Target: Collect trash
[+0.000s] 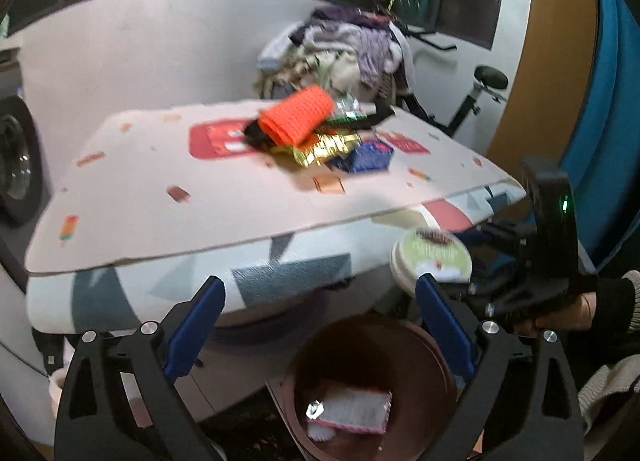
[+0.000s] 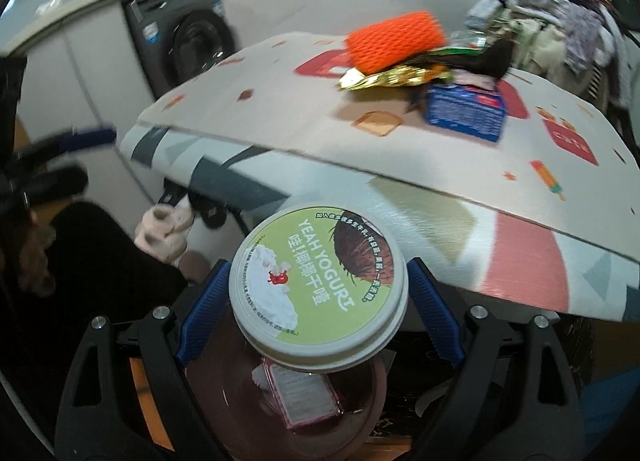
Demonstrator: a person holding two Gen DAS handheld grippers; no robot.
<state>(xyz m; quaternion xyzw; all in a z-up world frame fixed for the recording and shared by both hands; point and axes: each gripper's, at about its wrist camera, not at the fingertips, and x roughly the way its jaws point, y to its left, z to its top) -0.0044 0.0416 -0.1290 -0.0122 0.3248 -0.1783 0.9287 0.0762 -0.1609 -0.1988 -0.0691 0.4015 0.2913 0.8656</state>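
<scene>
Bin [image 1: 432,345]: brown round pail on the floor below the table edge, at 6 o'clock in both wrist views; mouth open.
Already binned: one pink-and-white packet [image 1: 352,407] lying on the bin floor; nothing else visible inside.
In transit: yogurt tub [image 2: 320,285], green lid reading "YEAH YOGURT", held over the bin mouth, not yet dropped.
Right gripper [image 2: 316,309]: clasped on the yogurt tub, blue pads against its sides at 9 and 3 o'clock.
Left gripper [image 1: 320,325]: released, jaws spread wide with nothing between them; the bin shows through the gap.
Table [image 1: 160,197]: covered with a pale printed cardboard sheet over a patterned cloth.
Left to collect, clustered toward 12 o'clock on the table: orange foam net [image 1: 296,117], gold foil wrapper [image 1: 324,149], blue carton [image 1: 366,157], a green wrapper [image 1: 348,115] and a dark item partly hidden under the net.
Background: laundry heap [image 1: 344,49] beyond the table; washing machine [image 2: 188,45] at 10 o'clock in the right view.
Progress, judged: early; one piece in, one about to go, most of the pile untouched.
</scene>
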